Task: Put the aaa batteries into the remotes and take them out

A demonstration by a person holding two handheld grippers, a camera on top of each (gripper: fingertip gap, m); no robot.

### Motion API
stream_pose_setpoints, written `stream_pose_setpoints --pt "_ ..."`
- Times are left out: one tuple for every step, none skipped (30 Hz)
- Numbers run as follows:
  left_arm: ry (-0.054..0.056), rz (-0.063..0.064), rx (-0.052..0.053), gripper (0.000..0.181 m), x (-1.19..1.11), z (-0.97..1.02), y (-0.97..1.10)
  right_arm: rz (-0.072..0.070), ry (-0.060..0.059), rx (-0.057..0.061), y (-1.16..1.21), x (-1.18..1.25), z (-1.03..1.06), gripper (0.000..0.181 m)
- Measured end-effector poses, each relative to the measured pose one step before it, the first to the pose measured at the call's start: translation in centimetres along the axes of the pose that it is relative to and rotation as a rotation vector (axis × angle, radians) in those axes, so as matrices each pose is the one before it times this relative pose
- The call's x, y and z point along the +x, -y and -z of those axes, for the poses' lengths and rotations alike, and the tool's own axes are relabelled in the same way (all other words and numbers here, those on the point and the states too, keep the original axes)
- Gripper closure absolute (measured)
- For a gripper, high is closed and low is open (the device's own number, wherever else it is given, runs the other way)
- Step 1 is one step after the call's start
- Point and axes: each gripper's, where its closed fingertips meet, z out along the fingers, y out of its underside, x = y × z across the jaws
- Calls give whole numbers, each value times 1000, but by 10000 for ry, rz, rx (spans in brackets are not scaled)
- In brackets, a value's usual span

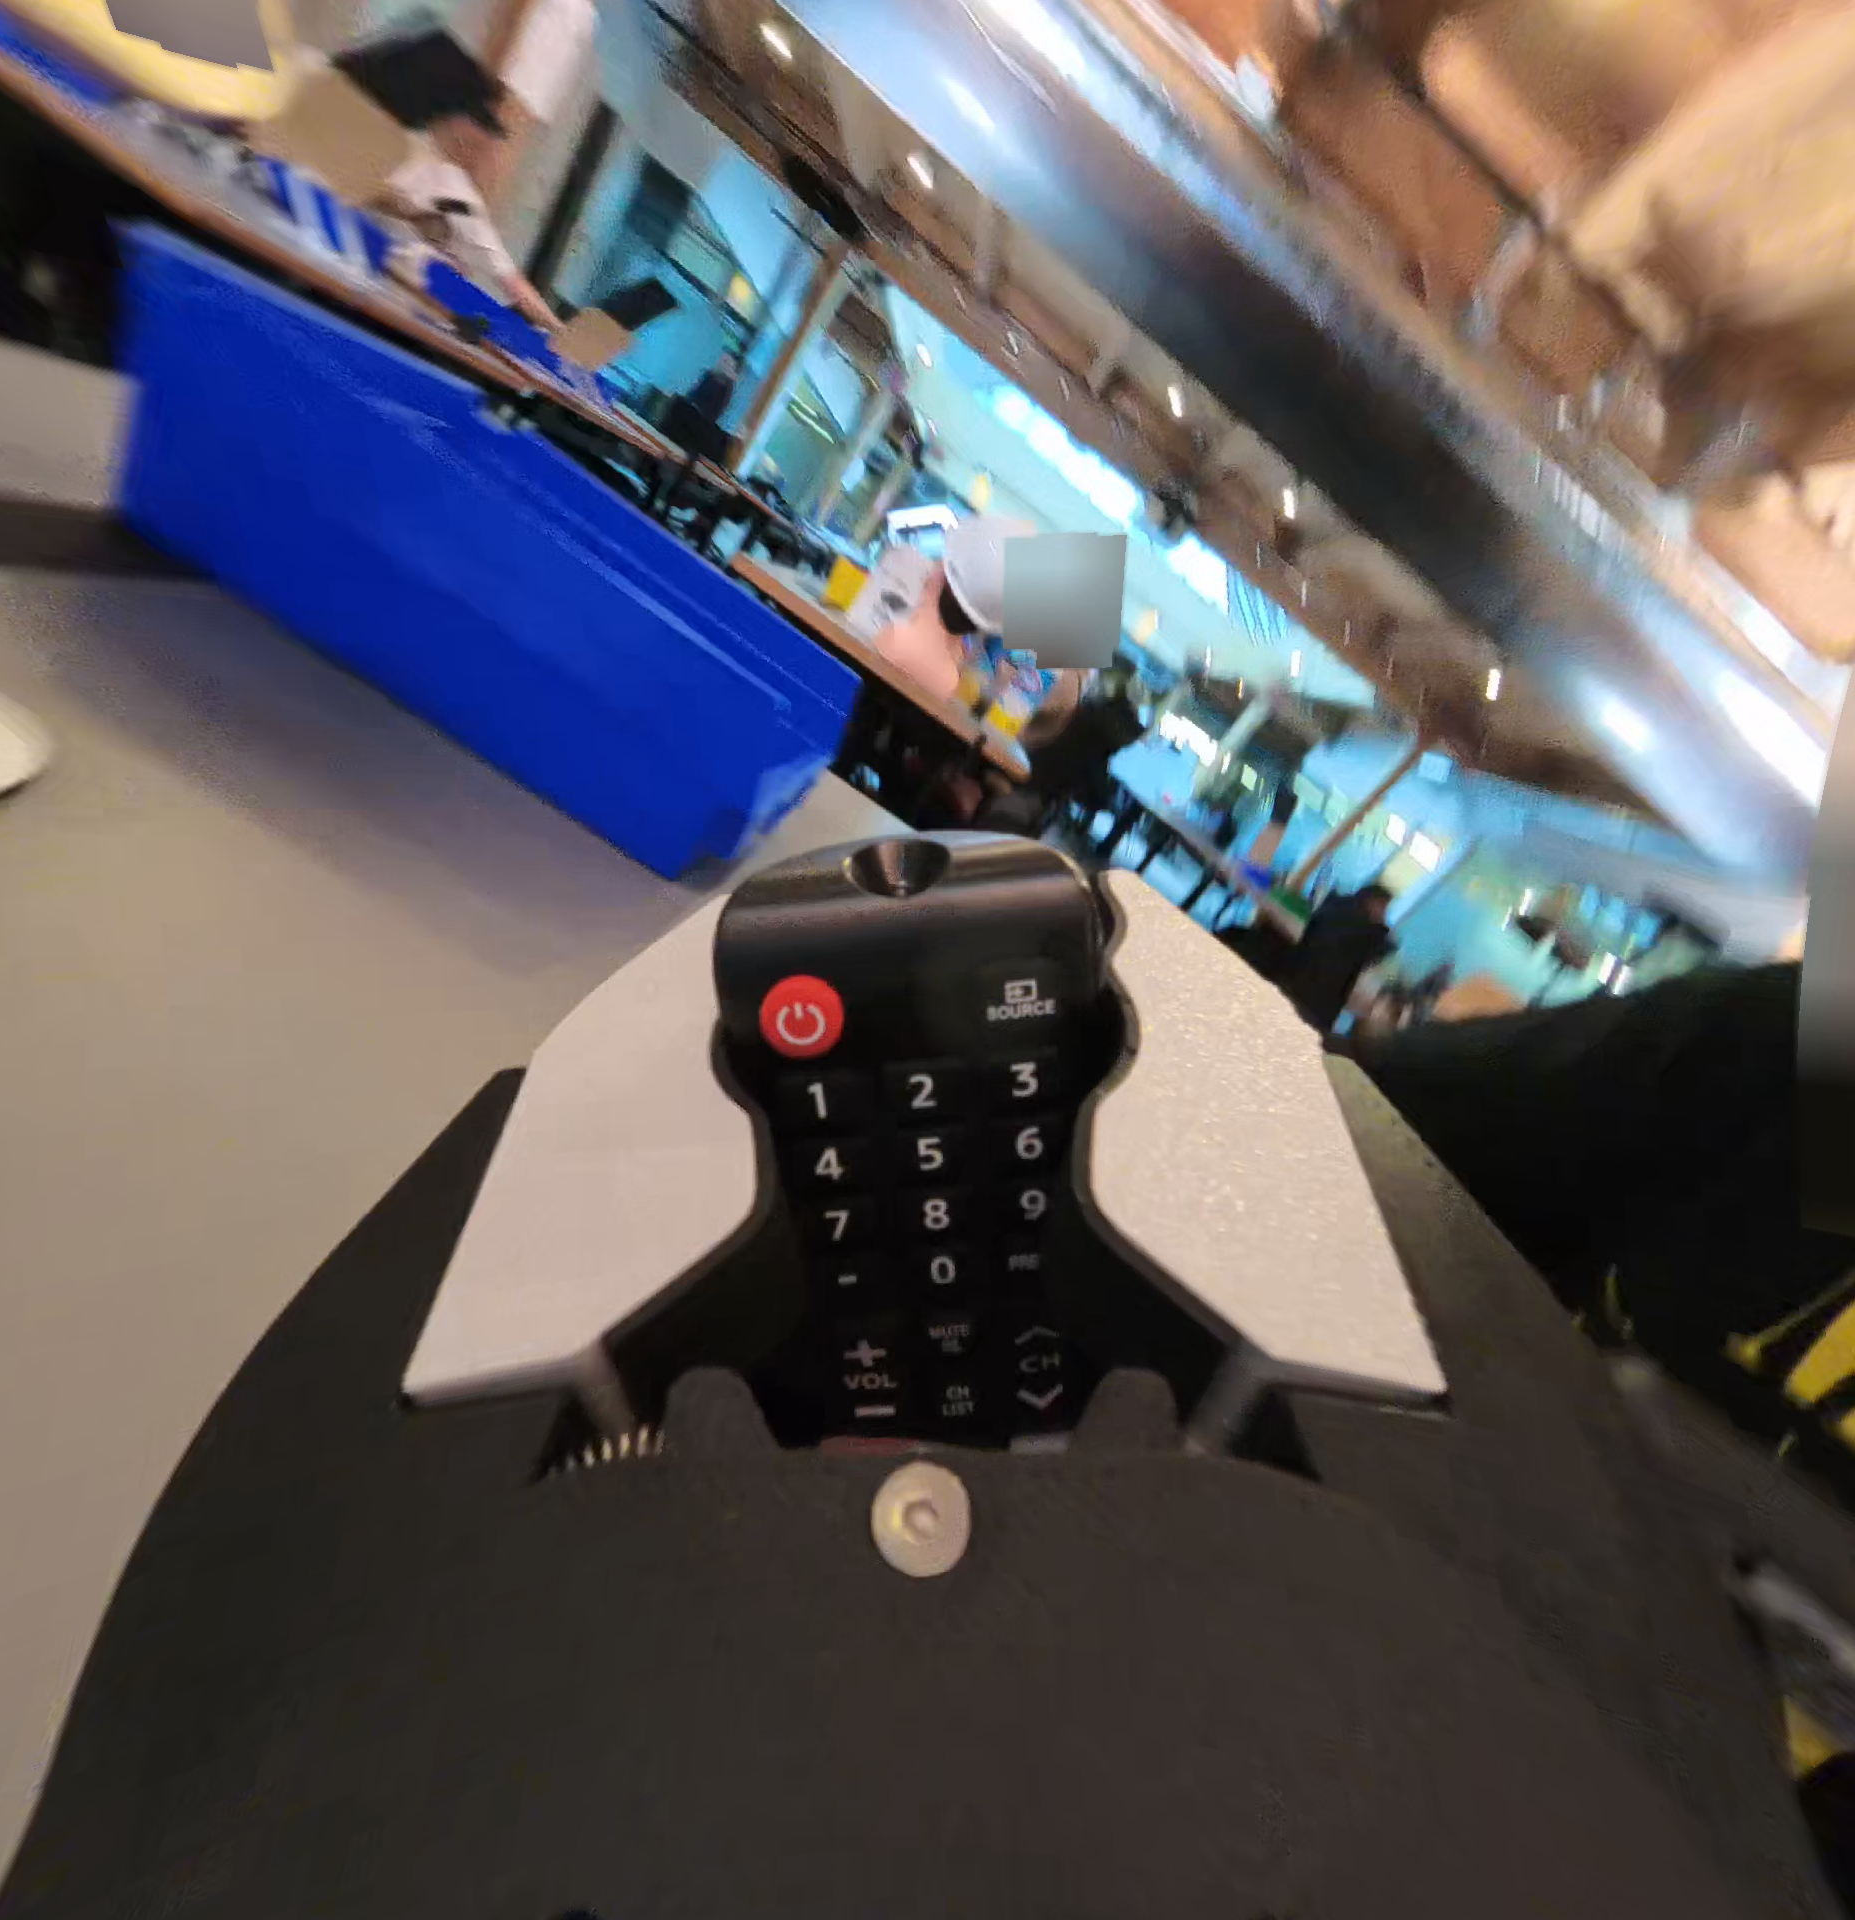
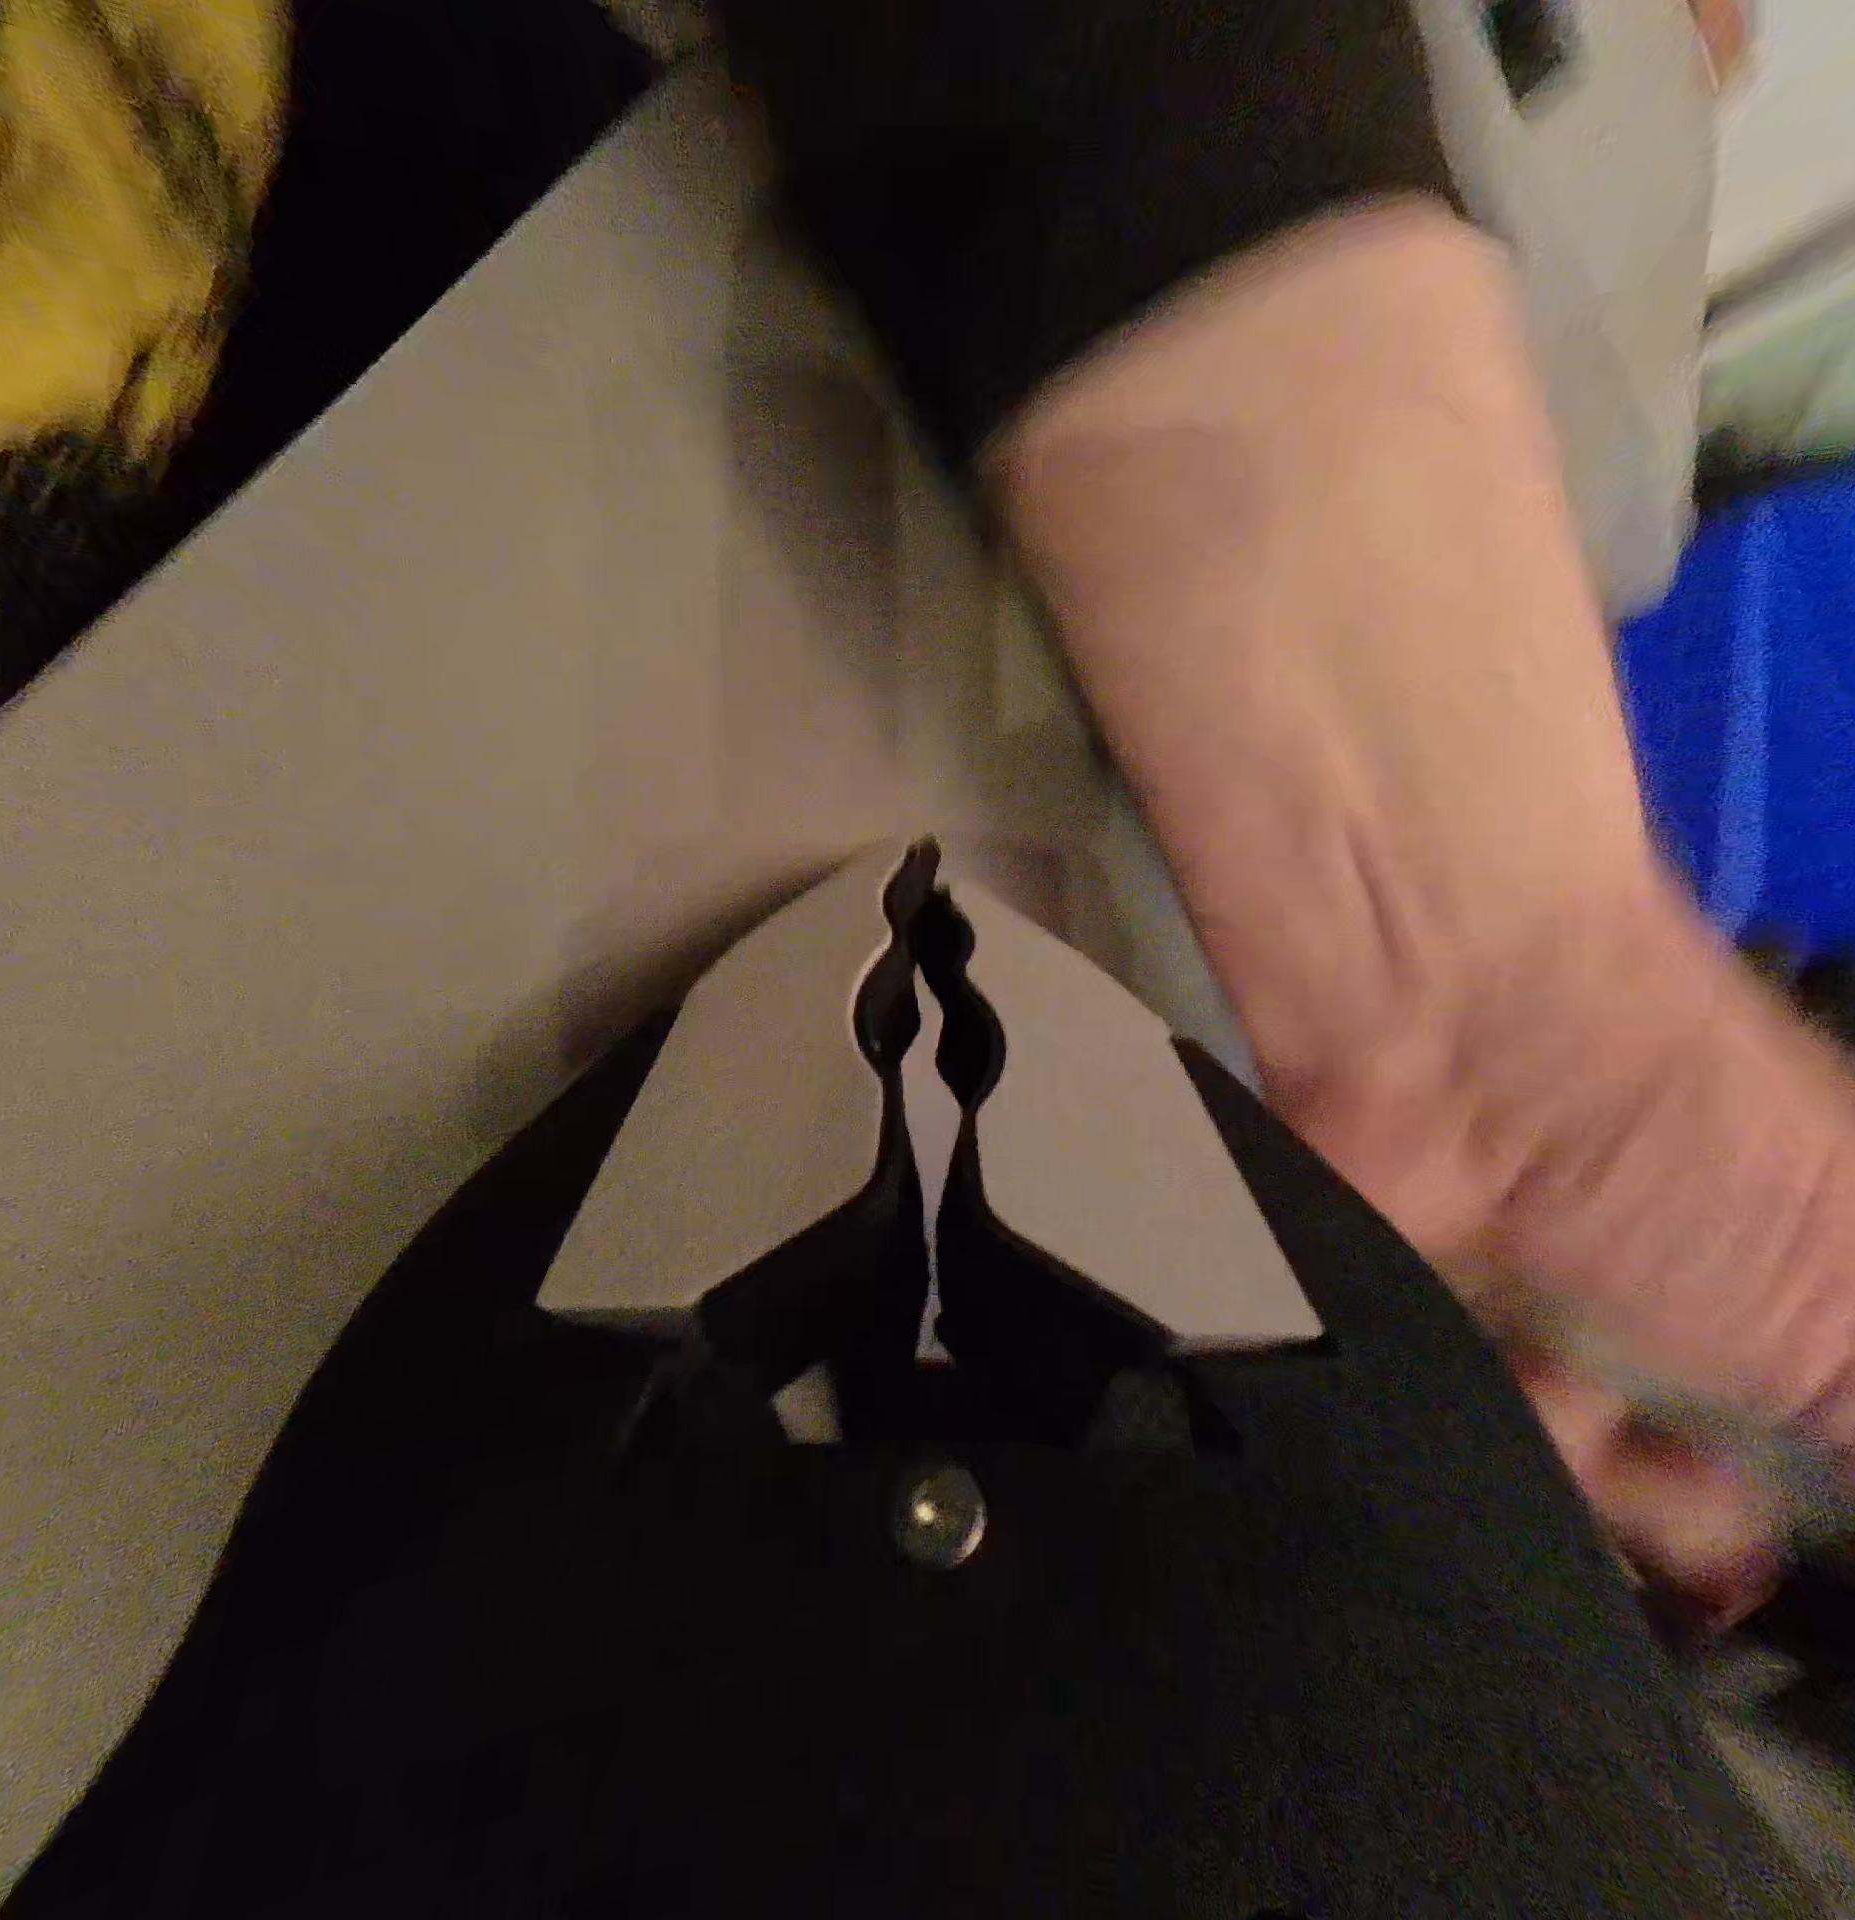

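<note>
Behind the left gripper (image 1: pixel 907 1049), fingers clamping a black remote (image 1: pixel 918 1122), sits a blue bin (image 1: pixel 435 561), contents hidden; right gripper (image 2: pixel 928 904) fingers together.

a slim black plastic remote control (image 1: pixel 918 1143) with a red round power button near its far end, white numerals on black keys below it, and volume and channel keys nearest the camera. it lies button-face up, lengthwise between the two pale grey fingers of the left gripper (image 1: pixel 907 935), which press against its narrowed sides. its rounded far end with a dark recessed window points away, lifted above the grey table. no batteries can be made out.
</note>
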Motion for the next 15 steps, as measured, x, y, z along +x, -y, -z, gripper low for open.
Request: stream_pose_setpoints --pt "-185 -508 -151 120 1161 -523 -408 -383 -154 -11 -440 1089 634 180" --pt "266 130 477 121 -822 786 918 -2386 331 544 -1291 2128 1644 180" --pt "145 577 286 122 -1641 1280 568 -937 -78 129 -1020 1399 1390 181" --pt "52 584 595 122 -1451 1334 919 409 -134 -511 -1472 7 483 181" --pt "-262 366 438 122 -482 723 742 131 -46 115 -300 -144 488 181" --pt "-151 197 130 122 -153 9 179 -424 -195 671 930 742 902 181" --pt "-96 -34 -228 122 59 -296 -254 -481 -306 590 963 1299 1012 181" --pt "-121 -69 25 122 122 -41 38 -302 -571 196 83 1703 856 178" --pt "8 146 272 122 -164 221 315 -406 -617 -41 -689 1675 511 167" --pt "-76 97 199 122 39 219 335 -625 -19 137 -667 626 212 166" --pt "-51 -88 -67 122 151 100 42 -388 179 268 -264 -1 251 167" --pt "136 -135 78 122 -95 150 129 68 -313 -13 -237 445 210 167" --pt "-41 96 90 122 10 80 156 294 -380 -197 -214 530 209 161" --pt "-302 27 -100 122 460 -73 -114 81 -62 133 302 192 395 156" --pt "-256 -14 -96 122 469 -111 -179 -115 391 405 780 -379 564 155"
